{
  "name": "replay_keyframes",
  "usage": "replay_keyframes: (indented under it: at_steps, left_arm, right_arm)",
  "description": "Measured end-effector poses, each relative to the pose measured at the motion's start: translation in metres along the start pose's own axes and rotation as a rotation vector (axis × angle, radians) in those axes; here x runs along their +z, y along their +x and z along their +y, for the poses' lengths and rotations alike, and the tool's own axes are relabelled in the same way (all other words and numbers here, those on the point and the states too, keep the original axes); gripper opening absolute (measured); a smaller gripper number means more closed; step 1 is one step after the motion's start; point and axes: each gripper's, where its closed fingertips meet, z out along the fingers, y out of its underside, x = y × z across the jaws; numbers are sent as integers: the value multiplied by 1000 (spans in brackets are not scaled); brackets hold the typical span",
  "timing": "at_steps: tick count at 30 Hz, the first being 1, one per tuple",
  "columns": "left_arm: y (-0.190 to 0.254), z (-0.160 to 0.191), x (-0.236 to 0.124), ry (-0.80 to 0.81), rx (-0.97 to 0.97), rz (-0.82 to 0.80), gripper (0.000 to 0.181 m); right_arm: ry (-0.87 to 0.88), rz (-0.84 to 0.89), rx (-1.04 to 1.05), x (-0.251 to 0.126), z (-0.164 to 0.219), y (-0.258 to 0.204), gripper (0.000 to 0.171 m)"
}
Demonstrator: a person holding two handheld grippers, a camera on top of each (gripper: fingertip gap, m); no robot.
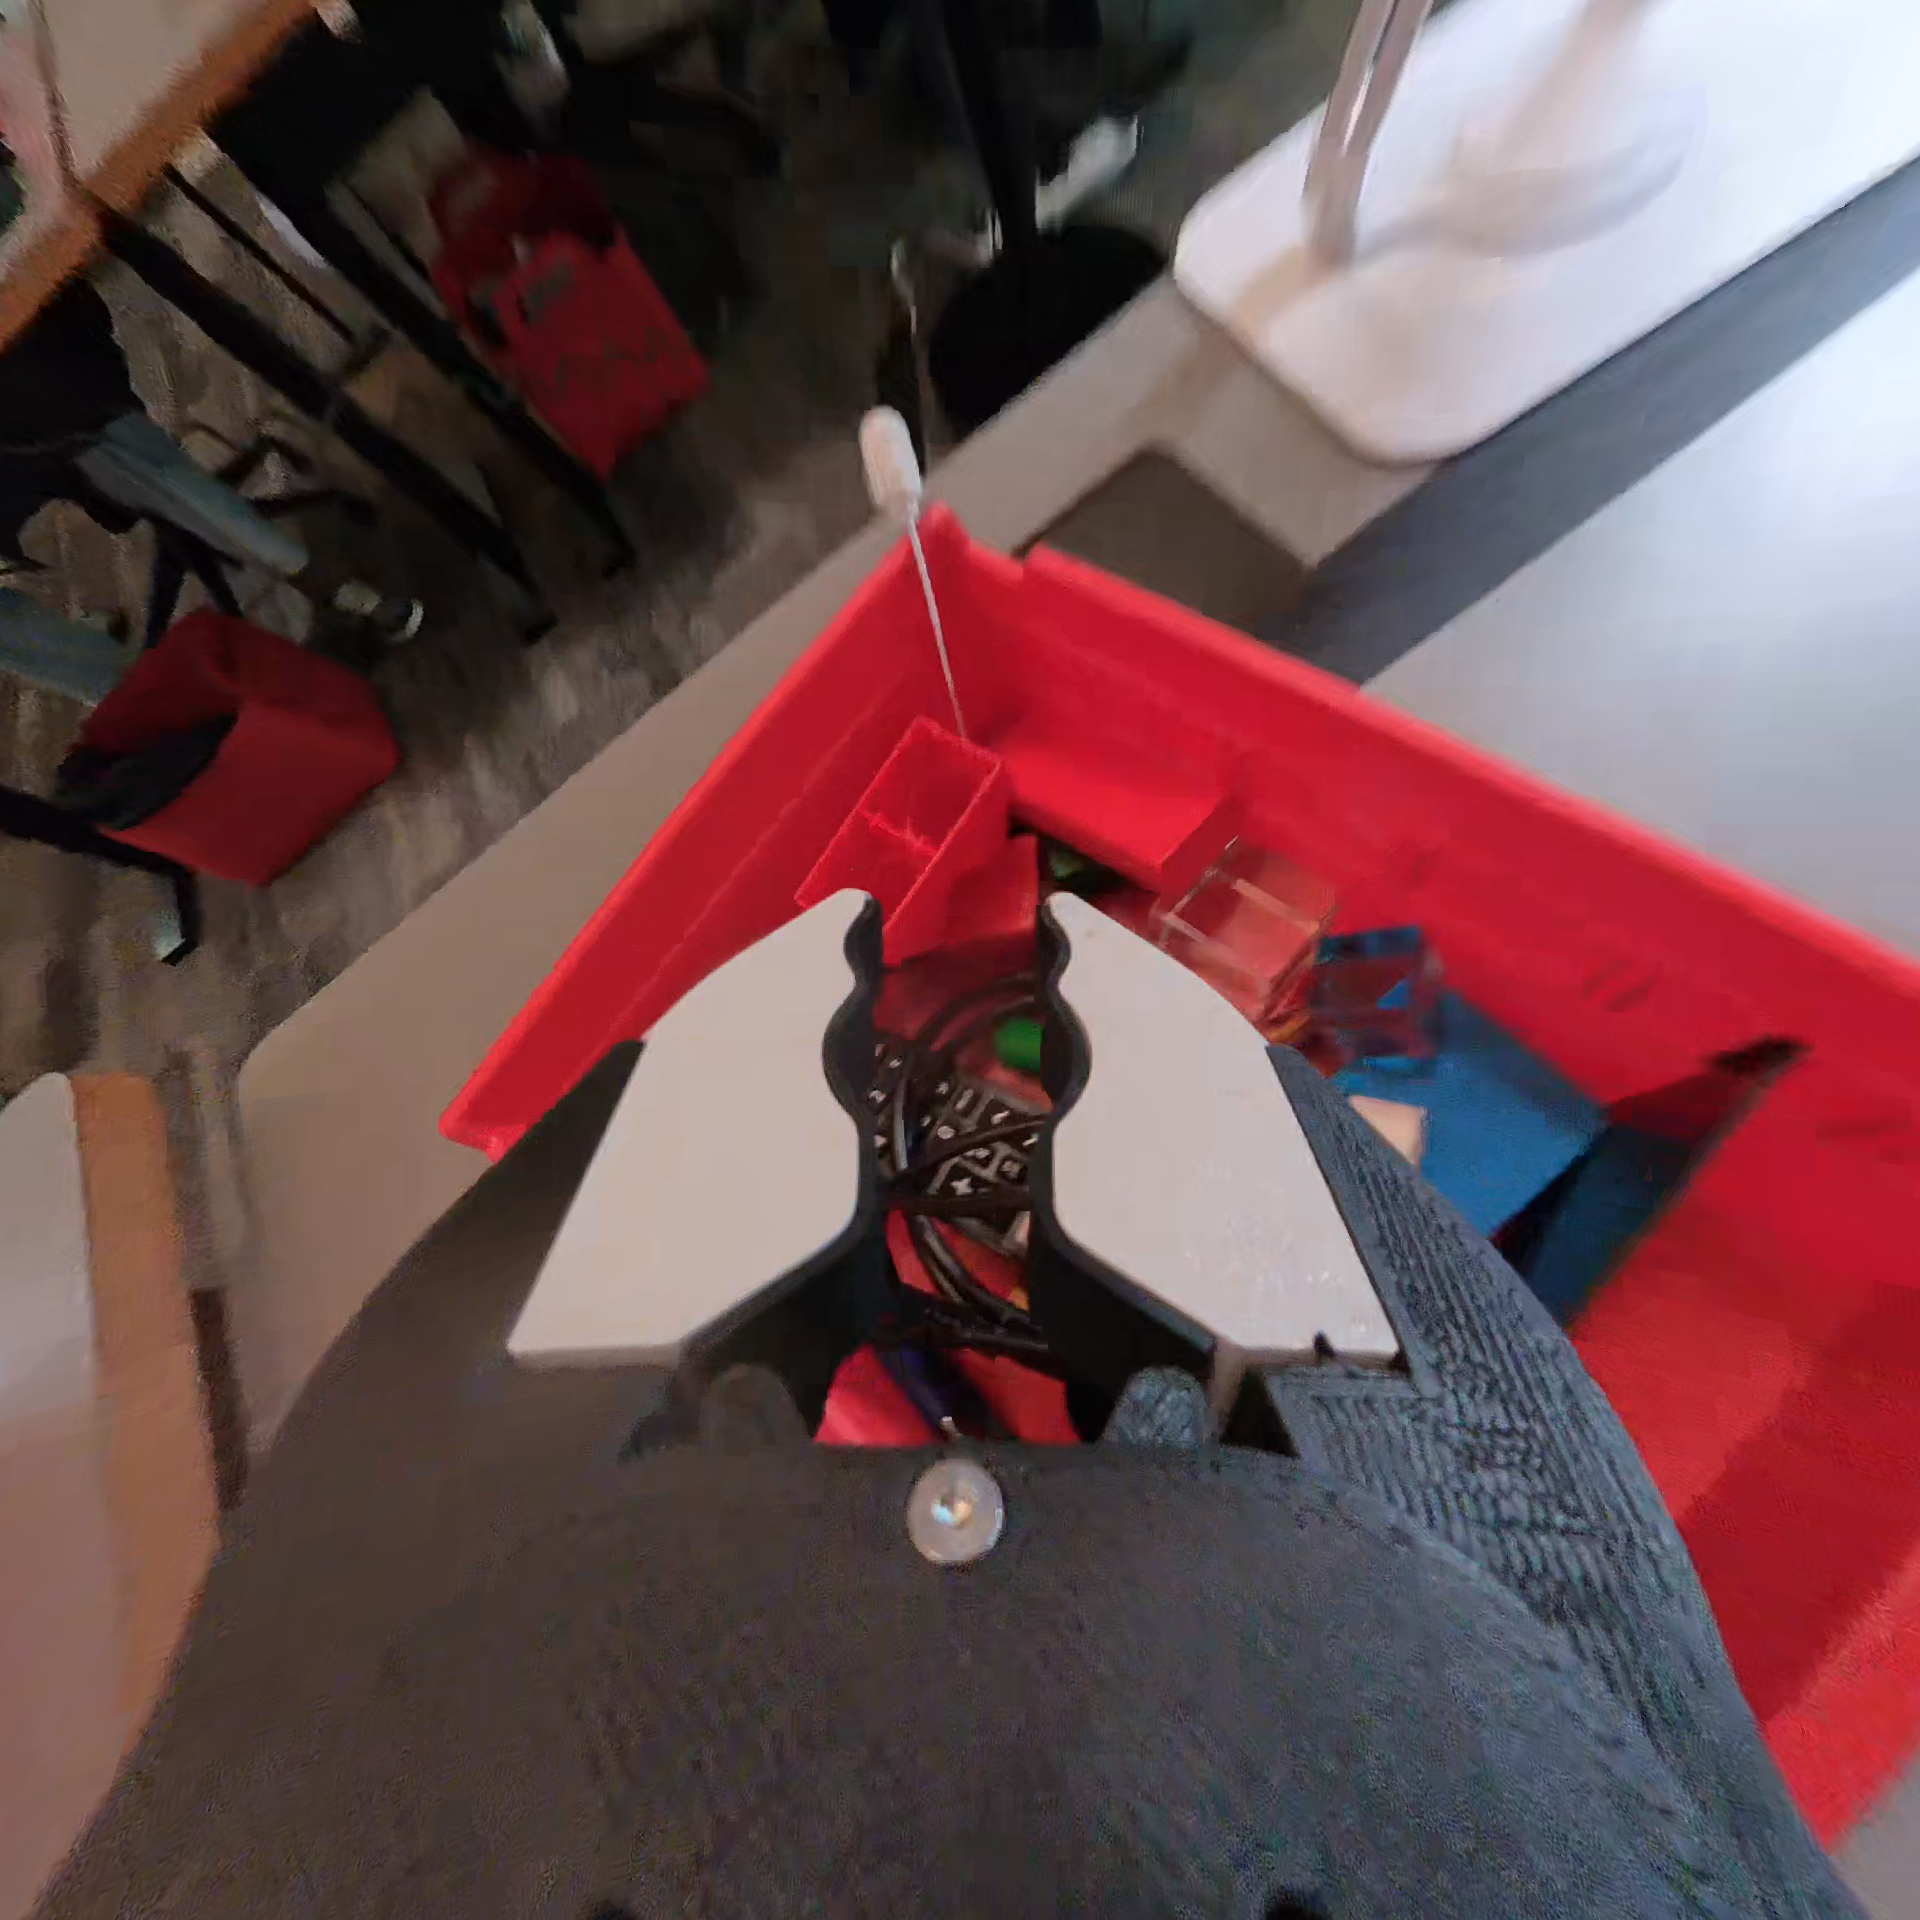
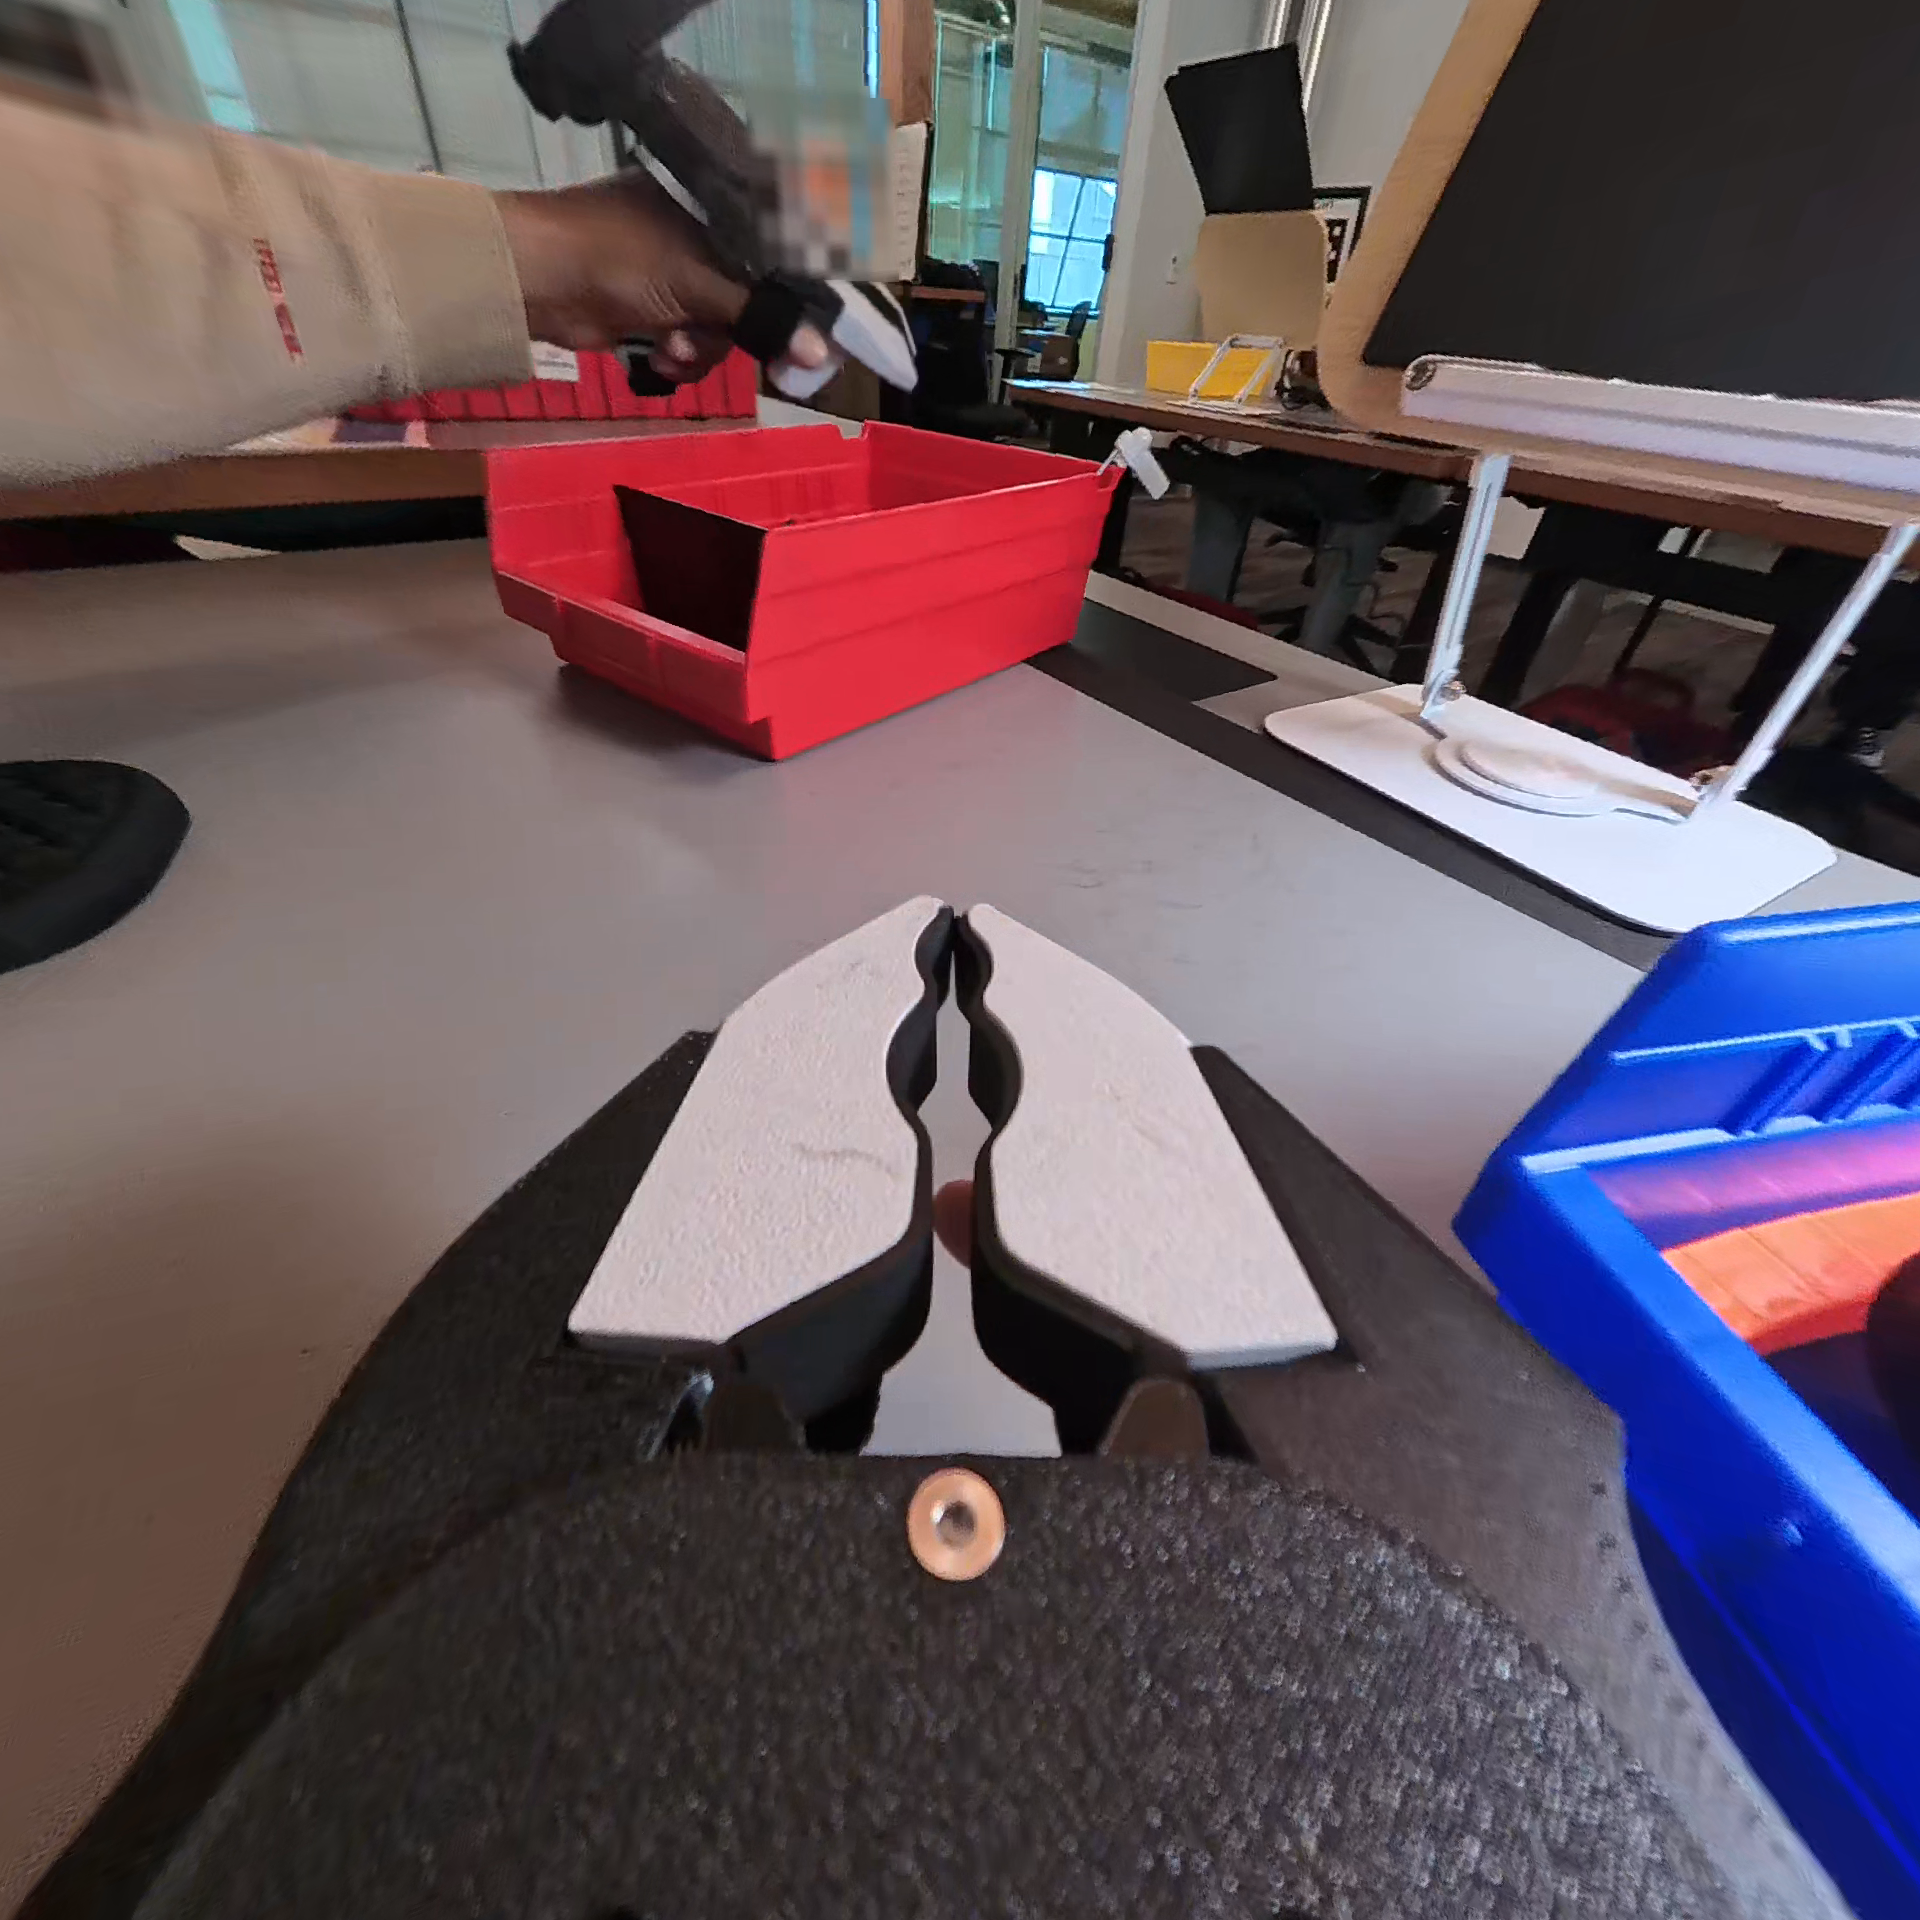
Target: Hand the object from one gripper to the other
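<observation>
Contents of the red bin (image 1: 686, 831) are your candidates; nothing is picked yet. Your left gripper (image 1: 956, 914) hangs over that bin, slightly spread and empty. Just beyond its tips sits a small red open box (image 1: 935, 821), likely light, stiff and thin-walled, so pinch one wall. Right of it, the clear cube (image 1: 1236, 925) looks slick. Well apart from the bin, your right gripper (image 2: 954, 914) is pressed together, empty.

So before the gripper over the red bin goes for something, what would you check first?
1. Left gripper open: ok, a gap shows between its fingers.
2. Left gripper over the red bin: ok.
3. Left gripper empty: ok, nothing held.
4. Which item to take: cannot tell; the clear box, blue block and cables lie crowded together.
5. Right gripper ready to receive: not ok, shut, low over the table.
</observation>
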Motion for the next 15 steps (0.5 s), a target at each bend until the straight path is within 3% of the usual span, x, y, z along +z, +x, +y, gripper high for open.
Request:
replay_keyframes:
  at_steps: [7,9,15]
  left_arm:
    - [-16,40,68,-295,213,-47,42]
    - [-19,46,80,-332,236,-49,41]
    - [-23,56,93,-368,358,-108,10]
  right_arm:
    - [-49,-23,62,-3,8,6,10]
    - [-48,-26,57,-4,7,7,3]
    - [-75,-18,22,-3,11,8,0]
